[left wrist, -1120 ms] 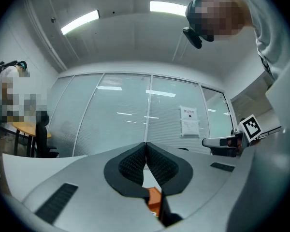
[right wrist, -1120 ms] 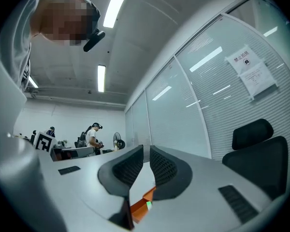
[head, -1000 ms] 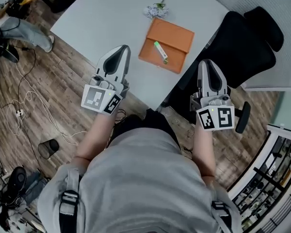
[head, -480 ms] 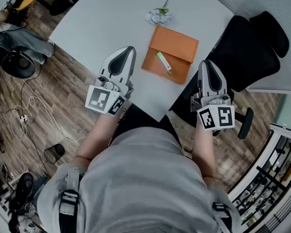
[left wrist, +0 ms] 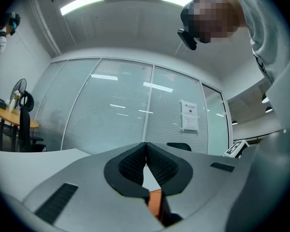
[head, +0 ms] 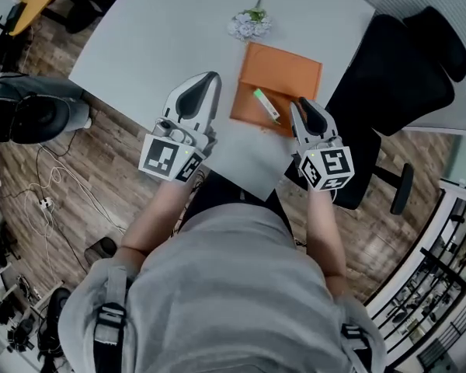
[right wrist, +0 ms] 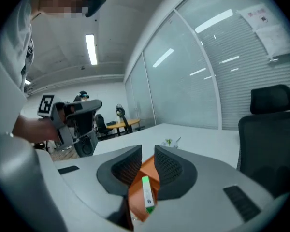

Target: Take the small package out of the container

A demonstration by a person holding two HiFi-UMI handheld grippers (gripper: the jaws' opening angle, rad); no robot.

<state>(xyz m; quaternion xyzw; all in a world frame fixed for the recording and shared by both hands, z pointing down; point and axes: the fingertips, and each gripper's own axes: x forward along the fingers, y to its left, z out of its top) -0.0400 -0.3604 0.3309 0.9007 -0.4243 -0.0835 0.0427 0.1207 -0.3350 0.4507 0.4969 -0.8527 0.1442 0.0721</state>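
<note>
An orange flat pouch [head: 283,72] lies on the white table [head: 163,37], with a small green-and-white package [head: 266,104] resting on top of it near its front edge. My right gripper [head: 301,104] is shut and empty, its tips at the pouch's near right corner, close beside the package. In the right gripper view the pouch [right wrist: 137,204] and the package [right wrist: 146,195] show just below the right gripper [right wrist: 147,151]. My left gripper [head: 210,78] hovers shut over the table left of the pouch. In its own view the left gripper [left wrist: 146,145] has pads touching and a sliver of orange pouch [left wrist: 154,203] below.
A small bunch of flowers [head: 248,23] lies on the table beyond the pouch. A black office chair [head: 396,61] stands at the table's right edge. Cables and gear [head: 31,123] lie on the wooden floor to the left.
My right gripper has moved left and forward from above the chair to the pouch's near right corner. The left gripper has barely shifted.
</note>
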